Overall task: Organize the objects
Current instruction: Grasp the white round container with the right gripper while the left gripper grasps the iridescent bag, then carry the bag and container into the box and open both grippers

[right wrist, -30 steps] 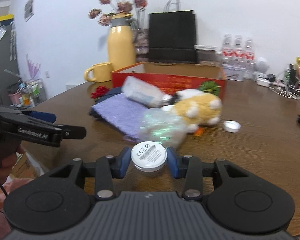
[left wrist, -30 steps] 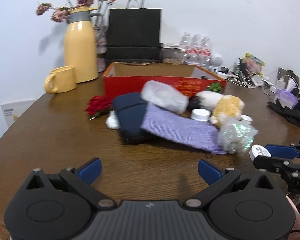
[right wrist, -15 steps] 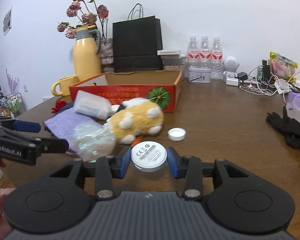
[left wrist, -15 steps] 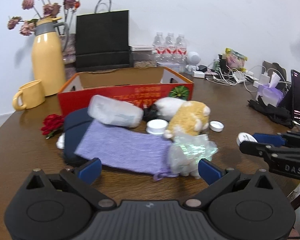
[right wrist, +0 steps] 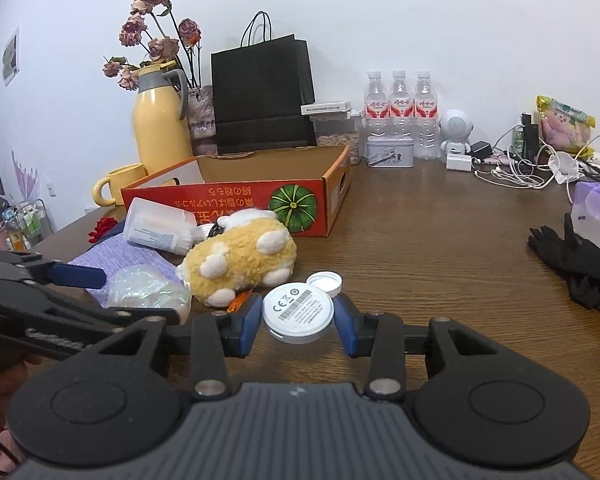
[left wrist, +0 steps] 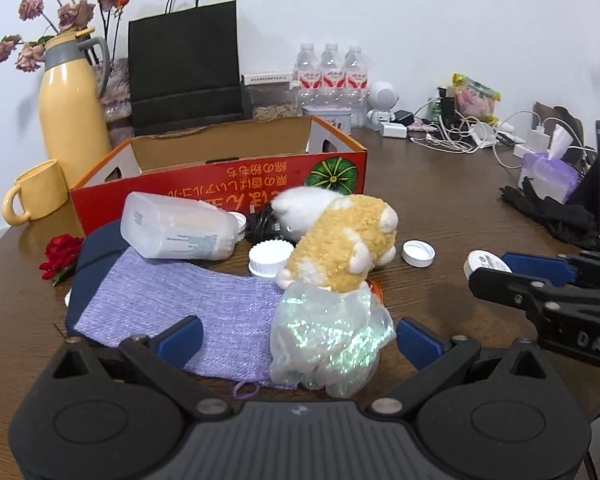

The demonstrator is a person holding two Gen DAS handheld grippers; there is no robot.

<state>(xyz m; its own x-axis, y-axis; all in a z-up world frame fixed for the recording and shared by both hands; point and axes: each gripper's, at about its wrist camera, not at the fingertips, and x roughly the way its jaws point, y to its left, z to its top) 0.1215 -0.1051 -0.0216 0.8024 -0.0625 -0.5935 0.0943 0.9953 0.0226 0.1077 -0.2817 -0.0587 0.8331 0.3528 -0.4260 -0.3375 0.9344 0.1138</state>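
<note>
Near edge, right tongs (right wrist: 298, 322): angled slightly downward, clamped on flat round white plastic disc (right wrist: 298, 313), above brown wooden table (right wrist: 440, 248).
Left tongs (left wrist: 298, 338): spread wide, empty, over iridescent crumpled plastic bag (left wrist: 330, 340).

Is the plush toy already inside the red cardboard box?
No, the plush toy lies on the table in front of the red cardboard box, outside its walls.

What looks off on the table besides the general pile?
The clear plastic bottle lies on its side with no cap, resting across the purple cloth. Two loose white caps sit on the table nearby. The plush toy is tipped over beside the open red box, not in it.
</note>
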